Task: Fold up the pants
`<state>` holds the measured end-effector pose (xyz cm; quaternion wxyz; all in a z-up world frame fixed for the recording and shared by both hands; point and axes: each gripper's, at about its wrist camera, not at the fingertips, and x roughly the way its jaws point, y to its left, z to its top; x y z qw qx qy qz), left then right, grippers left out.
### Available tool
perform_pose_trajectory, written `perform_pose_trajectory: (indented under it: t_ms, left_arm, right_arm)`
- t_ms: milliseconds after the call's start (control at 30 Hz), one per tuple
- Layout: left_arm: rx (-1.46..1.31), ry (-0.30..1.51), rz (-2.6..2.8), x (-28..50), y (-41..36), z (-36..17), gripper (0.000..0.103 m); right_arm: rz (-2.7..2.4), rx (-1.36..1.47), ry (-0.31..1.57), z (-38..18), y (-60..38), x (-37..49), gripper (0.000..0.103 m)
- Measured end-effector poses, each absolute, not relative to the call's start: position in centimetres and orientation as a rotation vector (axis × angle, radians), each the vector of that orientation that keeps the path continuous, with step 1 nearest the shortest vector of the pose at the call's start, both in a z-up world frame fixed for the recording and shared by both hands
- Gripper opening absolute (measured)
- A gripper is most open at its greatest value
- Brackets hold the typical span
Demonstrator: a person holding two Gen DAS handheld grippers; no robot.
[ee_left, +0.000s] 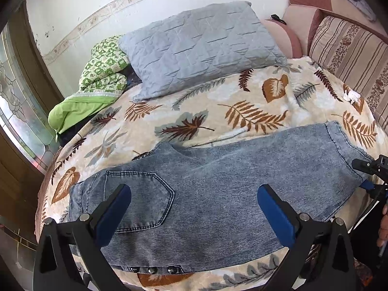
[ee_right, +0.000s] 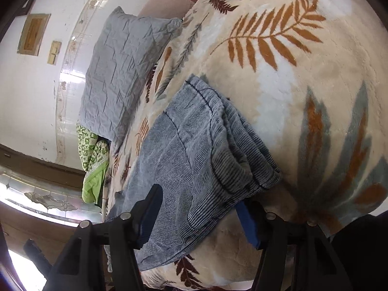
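Blue denim pants [ee_left: 218,194] lie folded lengthwise across the leaf-print blanket [ee_left: 242,111] on a bed, waist and back pocket [ee_left: 143,198] to the left, leg hems to the right. My left gripper [ee_left: 194,190] hovers open over the seat of the pants with nothing between its blue pads. At the right edge my right gripper [ee_left: 361,174] sits at the hem end. In the right wrist view the stacked hems [ee_right: 218,145] lie between its fingers [ee_right: 198,198]; one pad [ee_right: 151,215] is above the denim and the other pad [ee_right: 247,223] is under its edge, with the jaws still well apart.
A grey quilted pillow [ee_left: 201,48] and a green patterned quilt [ee_left: 104,72] lie at the far side. A striped cushion [ee_left: 351,55] and a crumpled white tissue [ee_left: 351,95] are at the right. A window [ee_left: 14,111] is on the left. A hand [ee_left: 384,225] shows at the right edge.
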<state>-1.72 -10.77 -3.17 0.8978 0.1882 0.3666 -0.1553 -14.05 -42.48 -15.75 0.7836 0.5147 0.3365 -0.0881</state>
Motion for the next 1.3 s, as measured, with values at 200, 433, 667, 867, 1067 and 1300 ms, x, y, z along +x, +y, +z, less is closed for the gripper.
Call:
perform_pose_trajectory:
  t_ms: [200, 433, 667, 867, 1067, 1300]
  left_arm:
    - [0.378, 0.827, -0.354, -0.9, -11.1, -4.9, 0.103]
    - [0.411, 0.986, -0.370, 0.6, -12.2, -10.3, 0.103]
    - [0.361, 1.114, -0.418, 2.7, -13.0, -14.5, 0.103]
    - [0.370, 1.118, -0.423, 2.2, -11.6, -13.6, 0.103]
    - [0.232, 1.141, -0.384, 3.0, -7.1, -12.2, 0.103]
    - [0.121, 1.088, -0.299, 3.7, -0.9, -9.7, 0.103]
  right_arm:
    - [-0.200, 1.048, 0.726, -15.3, -42.0, -13.4, 0.052]
    - [-0.236, 1.014, 0.736, -15.4, -41.7, -12.9, 0.037]
    - [-0.244, 1.023, 0.723, -15.8, -42.3, -12.5, 0.037]
    - [-0.253, 0.857, 0.708, -13.0, -40.1, -11.6, 0.022]
    - [-0.237, 0.515, 0.700, -7.3, -34.9, -9.3, 0.021]
    - [-0.045, 0.280, 0.720, -3.4, -25.0, -4.9, 0.020]
